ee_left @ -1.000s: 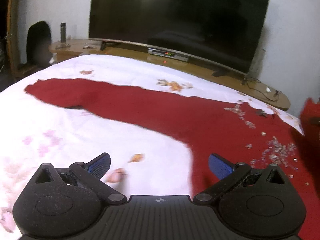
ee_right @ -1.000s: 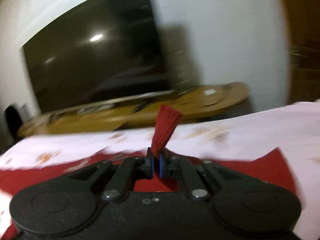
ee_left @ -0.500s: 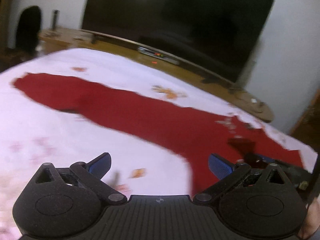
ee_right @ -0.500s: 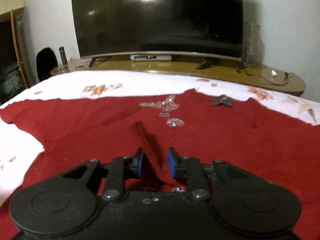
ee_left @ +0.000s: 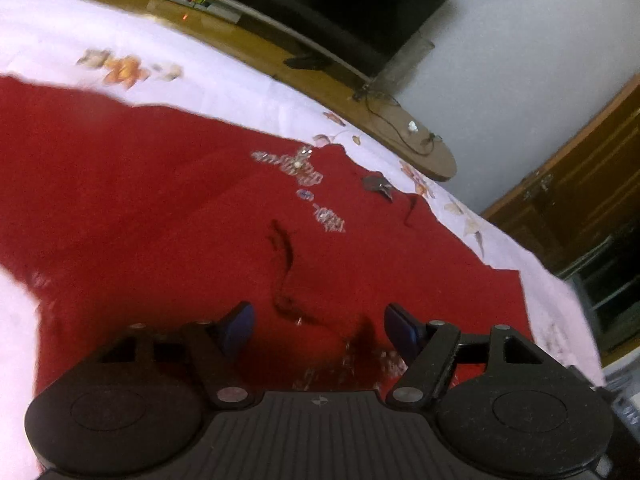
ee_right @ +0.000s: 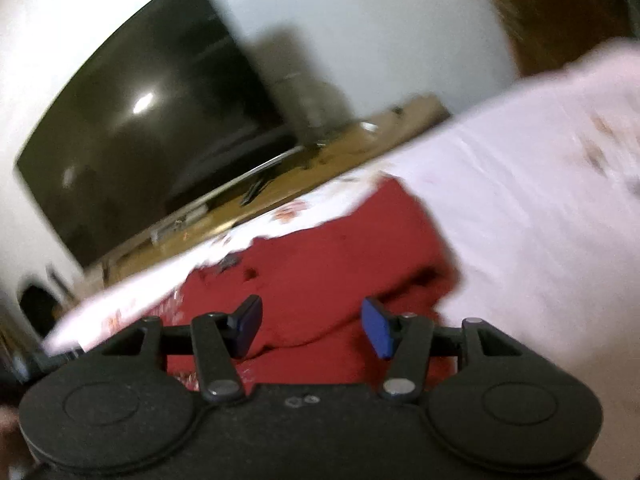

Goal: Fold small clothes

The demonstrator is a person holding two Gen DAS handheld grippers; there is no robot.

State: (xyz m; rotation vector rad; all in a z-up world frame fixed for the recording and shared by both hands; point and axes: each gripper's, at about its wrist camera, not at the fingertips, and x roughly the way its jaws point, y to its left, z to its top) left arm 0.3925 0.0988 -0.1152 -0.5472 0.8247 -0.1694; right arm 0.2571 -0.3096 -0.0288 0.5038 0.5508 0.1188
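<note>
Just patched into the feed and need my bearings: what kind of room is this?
Most likely a bedroom at home, or a living room with a bed. A red garment lies on a white floral bedsheet, and a large television stands on a low wooden unit against the wall.

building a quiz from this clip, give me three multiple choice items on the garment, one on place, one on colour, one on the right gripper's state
1. Where does the garment lie?
A. on the white floral sheet
B. on the wooden TV bench
C. on the floor

2. What colour is the garment?
A. blue
B. red
C. green

3. How is the right gripper?
A. shut on cloth
B. out of view
C. open, holding nothing

Answers:
1 A, sheet shows around its edges.
2 B, the knit is red with silvery decoration.
3 C, its jaws have just been opening and the pads stand apart with nothing pinched.
</note>
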